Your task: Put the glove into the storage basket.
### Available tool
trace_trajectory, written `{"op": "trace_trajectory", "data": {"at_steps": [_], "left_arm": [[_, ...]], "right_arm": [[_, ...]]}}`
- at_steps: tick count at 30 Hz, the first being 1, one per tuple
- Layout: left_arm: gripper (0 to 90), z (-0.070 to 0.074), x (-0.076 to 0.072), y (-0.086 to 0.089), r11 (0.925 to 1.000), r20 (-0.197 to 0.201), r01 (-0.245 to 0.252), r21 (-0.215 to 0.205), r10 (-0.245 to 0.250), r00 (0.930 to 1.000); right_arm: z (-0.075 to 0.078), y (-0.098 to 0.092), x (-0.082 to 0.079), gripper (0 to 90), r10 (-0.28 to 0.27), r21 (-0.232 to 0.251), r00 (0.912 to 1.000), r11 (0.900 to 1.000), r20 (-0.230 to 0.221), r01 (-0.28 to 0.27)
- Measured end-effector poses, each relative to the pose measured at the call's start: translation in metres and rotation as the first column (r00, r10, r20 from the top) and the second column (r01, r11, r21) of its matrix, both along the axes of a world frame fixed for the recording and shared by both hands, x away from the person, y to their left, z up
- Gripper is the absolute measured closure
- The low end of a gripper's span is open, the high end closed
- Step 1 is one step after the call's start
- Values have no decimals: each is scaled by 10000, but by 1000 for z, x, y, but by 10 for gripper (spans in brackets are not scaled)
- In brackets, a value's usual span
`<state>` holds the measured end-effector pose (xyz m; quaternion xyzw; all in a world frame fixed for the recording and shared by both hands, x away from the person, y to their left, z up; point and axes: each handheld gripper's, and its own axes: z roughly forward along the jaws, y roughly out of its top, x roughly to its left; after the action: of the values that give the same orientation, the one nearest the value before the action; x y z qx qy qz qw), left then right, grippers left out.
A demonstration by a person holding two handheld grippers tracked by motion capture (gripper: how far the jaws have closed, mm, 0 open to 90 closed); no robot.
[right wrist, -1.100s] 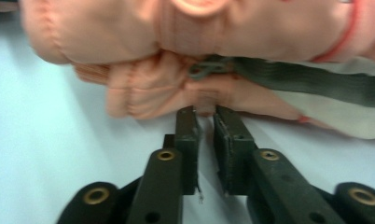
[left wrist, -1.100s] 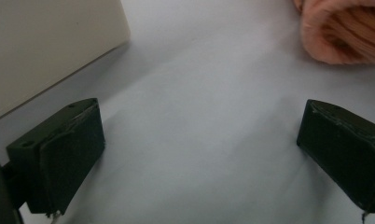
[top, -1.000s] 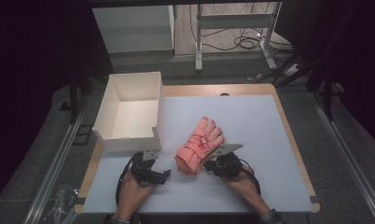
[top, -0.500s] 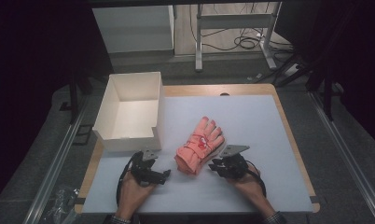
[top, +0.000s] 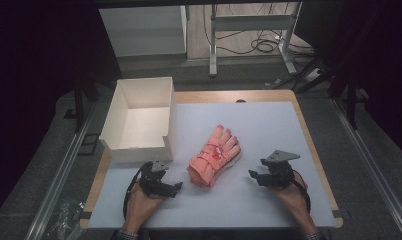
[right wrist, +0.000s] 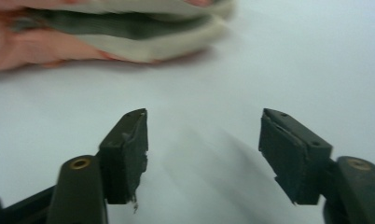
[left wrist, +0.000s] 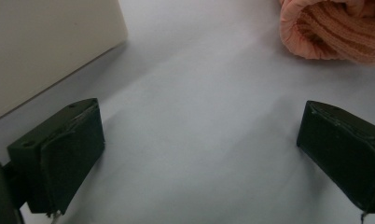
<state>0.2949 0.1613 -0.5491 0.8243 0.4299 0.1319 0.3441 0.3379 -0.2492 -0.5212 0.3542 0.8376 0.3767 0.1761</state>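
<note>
Glove [top: 215, 155] lies flat on the tabletop [top: 269, 125] between my two grippers, ahead of both sets of jaws, touching neither. Knit, pink, w/ a pale layer under it – maybe a pair stacked, can't tell. I judge it light, soft, floppy, not fragile; it'll sag and may split into layers when lifted. Best hold IMO: ribbed cuff, the end nearest my left gripper [top: 161, 182], thick and grippy. Right gripper [top: 269, 176] faces the finger side. Both jaws apart, empty. Box [top: 139, 120], open-top, sits just beyond the left jaws; nothing blocks the glove.
</note>
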Motion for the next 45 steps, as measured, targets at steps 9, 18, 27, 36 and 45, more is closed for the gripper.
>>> {"op": "trace_trajectory", "data": {"at_steps": [9,18,27,36,45], "left_arm": [[8,12,-2,-5,9984,-227,534,-168,-538,9983],[5,35,-2,-16,9929,-340,1179,-132,-1182,9924],[3,65,0,-22,9875,-392,1550,-297,-1561,9870],[1,89,15,-44,9816,-448,1907,-117,-1910,9806],[0,95,42,-83,9770,-709,2133,57,-2124,9746]], "right_arm": [[-5,-28,12,218,-1103,-681,9938,9915,160,1111],[-9,-33,17,171,-1297,-519,9914,9903,-164,1287],[-9,-33,16,167,-1322,-515,9911,9900,-136,1313],[-9,-33,16,167,-1330,-516,9910,9899,-126,1322],[-9,-33,16,166,-1337,-512,9910,9898,-115,1329]]}}
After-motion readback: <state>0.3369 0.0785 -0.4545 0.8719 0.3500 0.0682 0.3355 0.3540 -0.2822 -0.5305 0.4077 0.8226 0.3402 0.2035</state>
